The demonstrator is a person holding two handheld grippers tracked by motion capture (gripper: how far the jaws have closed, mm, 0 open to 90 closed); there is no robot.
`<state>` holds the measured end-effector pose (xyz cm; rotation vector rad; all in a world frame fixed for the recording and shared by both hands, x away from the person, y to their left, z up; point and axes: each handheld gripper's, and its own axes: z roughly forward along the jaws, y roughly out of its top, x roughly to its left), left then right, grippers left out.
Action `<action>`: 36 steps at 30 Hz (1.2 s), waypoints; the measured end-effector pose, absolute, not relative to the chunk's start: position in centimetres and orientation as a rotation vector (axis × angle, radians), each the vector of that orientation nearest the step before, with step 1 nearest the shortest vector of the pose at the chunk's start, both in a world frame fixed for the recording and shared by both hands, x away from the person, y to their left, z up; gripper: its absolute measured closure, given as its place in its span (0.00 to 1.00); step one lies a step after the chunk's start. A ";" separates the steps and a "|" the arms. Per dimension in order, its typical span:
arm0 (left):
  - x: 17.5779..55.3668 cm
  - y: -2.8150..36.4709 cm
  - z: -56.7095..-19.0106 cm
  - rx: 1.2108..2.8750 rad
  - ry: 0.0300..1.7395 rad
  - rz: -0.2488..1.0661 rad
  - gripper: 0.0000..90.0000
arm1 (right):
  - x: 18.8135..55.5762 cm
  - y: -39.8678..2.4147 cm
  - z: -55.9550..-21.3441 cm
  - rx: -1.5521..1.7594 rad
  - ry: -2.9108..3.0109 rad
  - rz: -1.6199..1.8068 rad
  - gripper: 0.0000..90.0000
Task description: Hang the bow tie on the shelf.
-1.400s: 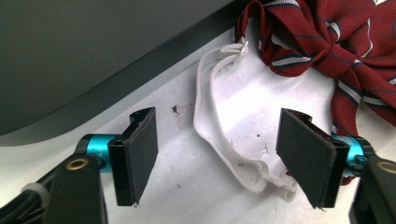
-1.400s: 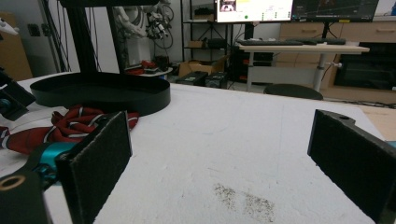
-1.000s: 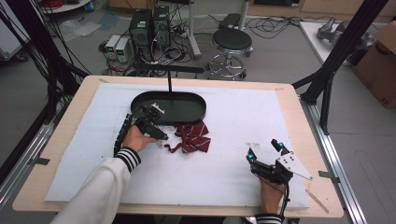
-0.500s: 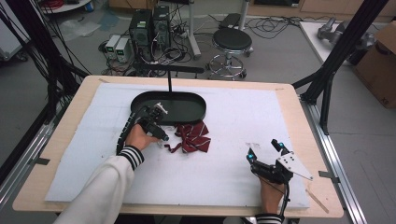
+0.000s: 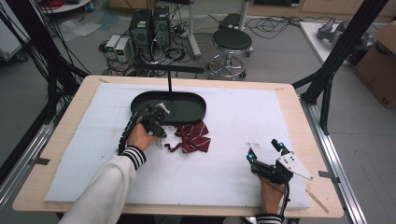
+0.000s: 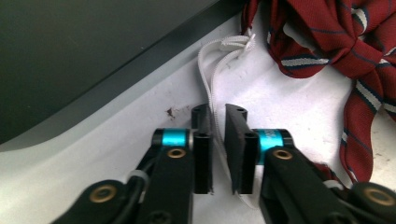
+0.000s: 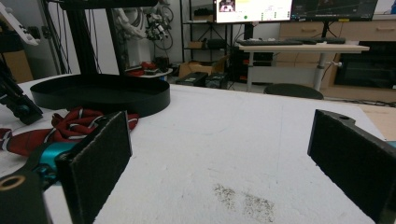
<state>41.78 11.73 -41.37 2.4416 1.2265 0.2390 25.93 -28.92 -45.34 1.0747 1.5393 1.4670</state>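
Fabric here is the dark red striped bow tie (image 5: 192, 136), lying crumpled on the white foam mat (image 5: 224, 186) just in front of the black oval tray (image 5: 187, 108), touching or nearly touching its rim. It looks light and limp, so it would likely sag and fold under its own weight once lifted, and nothing about it seems fragile. A thin white elastic strap (image 6: 212, 79) trails from it across the mat; judging by its look, it is stretchy and slippery, easy to lose from a shallow pinch. The knot at the middle of the bow seems the firmest place to take hold, while the strap is the handiest.

In the left gripper view, the left gripper (image 6: 218, 140) is low over the mat beside the tray wall, its 2 jaws nearly closed with the strap running through the narrow gap; whether they actually pinch it I cannot tell. From above, the left forearm reaches forward in a white sleeve with a striped cuff (image 5: 134, 156).

Well apart, the right gripper (image 5: 265, 150) rests near the mat's front right, jaws spread wide and holding nothing, pointing toward the tray.
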 end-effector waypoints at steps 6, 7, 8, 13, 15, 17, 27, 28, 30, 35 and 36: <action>41.5 11.7 -41.4 2.452 1.175 0.266 0.97 | 25.9 -28.9 -45.3 1.072 1.540 1.465 0.06; 41.4 11.7 -41.3 2.452 1.167 0.271 0.97 | 25.9 -28.9 -45.3 1.072 1.540 1.465 0.06; 41.4 11.8 -41.3 2.449 1.160 0.272 0.97 | 25.9 -28.9 -45.3 1.070 1.541 1.464 0.06; 41.1 12.1 -40.8 2.432 1.117 0.308 0.97 | 25.9 -28.9 -45.3 1.069 1.541 1.462 0.06; 41.0 12.3 -40.5 2.419 1.101 0.331 0.97 | 25.9 -28.9 -45.3 1.069 1.541 1.462 0.06; 40.7 12.5 -40.0 2.391 1.064 0.352 0.97 | 25.9 -28.9 -45.3 1.068 1.541 1.461 0.06; 40.1 13.8 -38.1 2.212 0.931 0.455 0.97 | 25.9 -28.8 -45.3 1.066 1.543 1.460 0.06; 40.0 13.8 -37.9 2.196 0.928 0.459 0.97 | 25.9 -28.8 -45.3 1.072 1.543 1.463 0.06; 40.0 14.2 -37.4 2.147 0.899 0.487 0.97 | 25.9 -28.8 -45.3 1.072 1.542 1.462 0.06; 39.7 14.8 -35.8 2.021 0.835 0.565 0.97 | 25.9 -28.8 -45.3 1.060 1.545 1.455 0.06; 39.7 14.8 -35.6 2.009 0.826 0.576 0.97 | 25.9 -28.8 -45.3 1.065 1.545 1.455 0.06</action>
